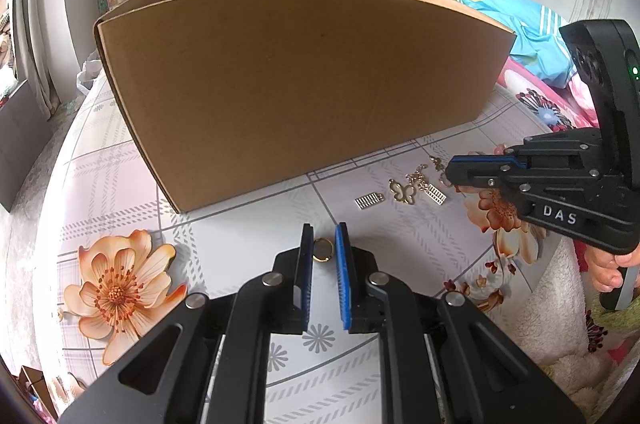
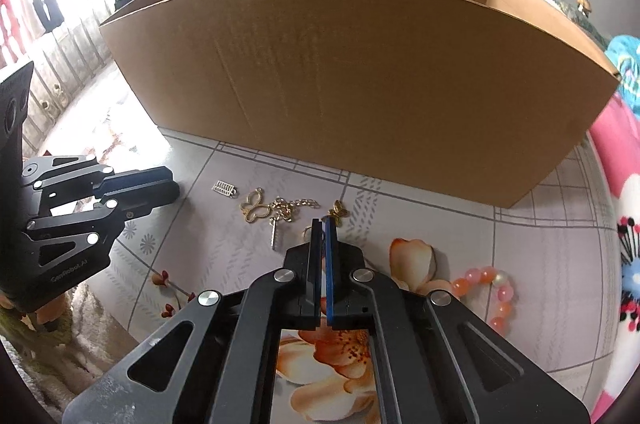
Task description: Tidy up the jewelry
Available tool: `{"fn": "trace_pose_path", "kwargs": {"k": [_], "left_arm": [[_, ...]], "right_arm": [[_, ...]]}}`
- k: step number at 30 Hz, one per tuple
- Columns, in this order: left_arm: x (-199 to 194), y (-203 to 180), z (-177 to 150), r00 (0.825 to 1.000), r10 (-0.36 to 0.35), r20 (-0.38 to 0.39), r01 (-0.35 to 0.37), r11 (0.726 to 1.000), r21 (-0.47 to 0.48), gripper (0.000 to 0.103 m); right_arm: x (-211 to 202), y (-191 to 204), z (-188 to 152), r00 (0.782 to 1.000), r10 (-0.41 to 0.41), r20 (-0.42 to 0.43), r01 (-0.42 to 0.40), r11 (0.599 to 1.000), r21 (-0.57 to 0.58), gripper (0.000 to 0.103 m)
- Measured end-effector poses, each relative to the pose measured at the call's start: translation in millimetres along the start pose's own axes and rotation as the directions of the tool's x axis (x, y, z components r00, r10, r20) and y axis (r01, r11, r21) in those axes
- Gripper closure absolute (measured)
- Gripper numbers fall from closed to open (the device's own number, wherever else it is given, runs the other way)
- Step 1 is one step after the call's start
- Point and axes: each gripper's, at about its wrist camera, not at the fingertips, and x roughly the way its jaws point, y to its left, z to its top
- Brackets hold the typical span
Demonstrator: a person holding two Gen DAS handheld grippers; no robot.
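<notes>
**Jewelry pieces laid out before a cardboard box**

On the floral cloth (image 1: 248,224), in front of the cardboard box (image 1: 296,84), lies a loose scatter of jewelry. Left wrist view: the left gripper (image 1: 323,248) points toward the box's near wall, its blue-padded jaws parted, with a gold ring (image 1: 322,250) lying on the cloth between the fingertips; whether the pads touch the ring cannot be told. Nearer the box and to the right of the ring lie a silver rectangular charm (image 1: 369,201), a gold butterfly pendant (image 1: 404,191) and a gold chain (image 1: 419,177), the last two close together. The right gripper (image 1: 454,173) enters from the right, its tips beside the chain.

Right wrist view: the right gripper (image 2: 322,224) has its jaws pressed nearly together; whether anything is pinched between them cannot be told. A small gold butterfly charm (image 2: 338,211) lies just beyond its tips, toward the box. Left of the tips lie the chain (image 2: 294,208), the butterfly pendant (image 2: 253,208) and the silver charm (image 2: 225,188). A pink bead bracelet (image 2: 490,290) rests farther from the box, to the right. The left gripper (image 2: 172,184) appears at the left, low over the cloth.
</notes>
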Motion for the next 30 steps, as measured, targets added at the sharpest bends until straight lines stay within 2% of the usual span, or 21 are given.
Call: {"fn": "trace_pose_path", "kwargs": {"k": [4,10,13,15,18,19,26,28,30], "left_arm": [[-0.6,-0.4,-0.2,1.0,0.003,0.0,-0.003,1.0,0.002,0.093],[-0.6,-1.1,-0.3,1.0,0.004,0.0,-0.004,1.0,0.0,0.093],[-0.2,-1.1,0.3,1.0,0.003,0.0,-0.003,1.0,0.001,0.092],[-0.2,-1.2,0.1,1.0,0.003,0.001,-0.003,1.0,0.0,0.093],[0.0,-0.6,0.2,1.0,-0.001,0.001,0.001,1.0,-0.002,0.092],[-0.1,-0.2,0.1,1.0,-0.003,0.001,0.003,1.0,-0.003,0.092],[0.0,1.2,0.2,1.0,-0.007,0.004,0.007,1.0,-0.004,0.092],[-0.1,1.5,0.0,1.0,-0.008,0.004,0.008,1.0,-0.006,0.092],[-0.2,1.7,0.0,1.0,-0.009,0.005,0.009,1.0,-0.005,0.092]], "right_arm": [[-5.0,-9.0,-3.6,1.0,0.02,0.001,-0.02,0.999,0.029,0.098],[-4.2,-5.1,-13.0,1.0,0.025,-0.005,-0.025,0.999,0.025,0.082],[-3.4,1.1,-12.9,1.0,0.026,-0.012,-0.026,1.0,0.002,0.081],[-1.8,5.0,-13.8,1.0,-0.007,-0.02,0.006,1.0,-0.027,0.081],[1.7,10.8,-14.5,1.0,-0.014,-0.025,0.013,0.999,-0.052,0.088],[3.5,13.8,-13.1,1.0,-0.011,-0.028,0.01,0.999,-0.052,0.096],[2.3,14.9,-13.6,0.999,0.013,-0.037,-0.014,1.0,-0.024,0.097],[0.2,13.0,-14.5,0.999,0.013,-0.039,-0.014,1.0,-0.013,0.102],[3.6,0.4,-13.2,0.999,0.017,-0.045,-0.017,1.0,0.002,0.103]]}}
